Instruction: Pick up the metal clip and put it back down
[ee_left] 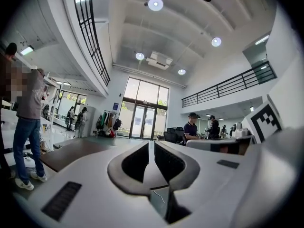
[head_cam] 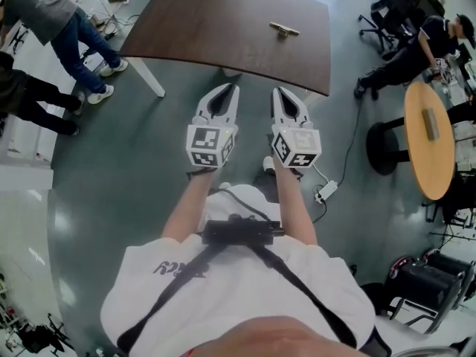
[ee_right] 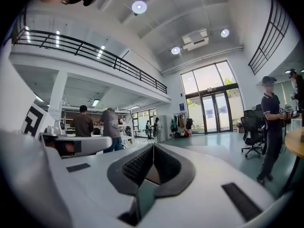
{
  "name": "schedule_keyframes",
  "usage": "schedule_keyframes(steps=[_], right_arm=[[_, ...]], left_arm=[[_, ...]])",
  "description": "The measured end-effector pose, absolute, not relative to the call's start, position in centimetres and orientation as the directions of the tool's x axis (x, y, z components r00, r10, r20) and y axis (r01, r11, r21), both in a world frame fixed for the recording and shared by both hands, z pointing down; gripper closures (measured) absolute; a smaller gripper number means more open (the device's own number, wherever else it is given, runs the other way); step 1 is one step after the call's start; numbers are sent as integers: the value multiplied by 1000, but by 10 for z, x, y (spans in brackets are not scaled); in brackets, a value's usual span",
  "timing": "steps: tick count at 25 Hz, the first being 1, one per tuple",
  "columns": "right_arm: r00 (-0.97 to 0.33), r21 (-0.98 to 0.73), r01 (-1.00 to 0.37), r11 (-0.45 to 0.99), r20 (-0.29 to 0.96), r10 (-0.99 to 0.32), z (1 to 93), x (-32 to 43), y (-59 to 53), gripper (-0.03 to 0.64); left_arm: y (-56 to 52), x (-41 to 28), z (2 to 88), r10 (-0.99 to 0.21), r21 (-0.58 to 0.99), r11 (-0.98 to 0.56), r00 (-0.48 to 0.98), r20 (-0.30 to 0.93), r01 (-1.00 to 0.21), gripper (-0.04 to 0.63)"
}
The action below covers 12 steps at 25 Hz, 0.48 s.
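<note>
Metal clip [head_cam: 284, 29] lies untouched on the dark table [head_cam: 223, 28], well ahead of both claws.

The small, brass-coloured clip is seen lying alone on the table, ahead of the right claw [head_cam: 276, 91] and slightly to its right, well apart from its tips. It is judged to be light, stiff and smooth, and likely to slip unless it is taken squarely across its narrow body, low against the tabletop. Its finer shape cannot be made out. The left claw [head_cam: 233, 88] and the right claw are held side by side, short of the table's near edge. The jaws of each are pressed together, with nothing between them, and nothing is touched by either. The jaws would have to be parted before a pick-up is tried.
</note>
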State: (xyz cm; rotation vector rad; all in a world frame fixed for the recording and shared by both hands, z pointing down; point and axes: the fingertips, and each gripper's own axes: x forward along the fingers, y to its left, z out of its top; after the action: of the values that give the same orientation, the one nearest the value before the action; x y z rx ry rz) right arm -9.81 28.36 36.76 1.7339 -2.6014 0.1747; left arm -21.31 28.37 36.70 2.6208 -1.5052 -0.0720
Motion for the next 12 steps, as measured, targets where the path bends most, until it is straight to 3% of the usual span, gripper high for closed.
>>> schedule_keyframes(steps=[12], right_arm=[[-370,-86,-926,367,20,-929,361,-67,161,609]], left_arm=[[158,-170,363,-834,102,-549,552,0,-829,549]])
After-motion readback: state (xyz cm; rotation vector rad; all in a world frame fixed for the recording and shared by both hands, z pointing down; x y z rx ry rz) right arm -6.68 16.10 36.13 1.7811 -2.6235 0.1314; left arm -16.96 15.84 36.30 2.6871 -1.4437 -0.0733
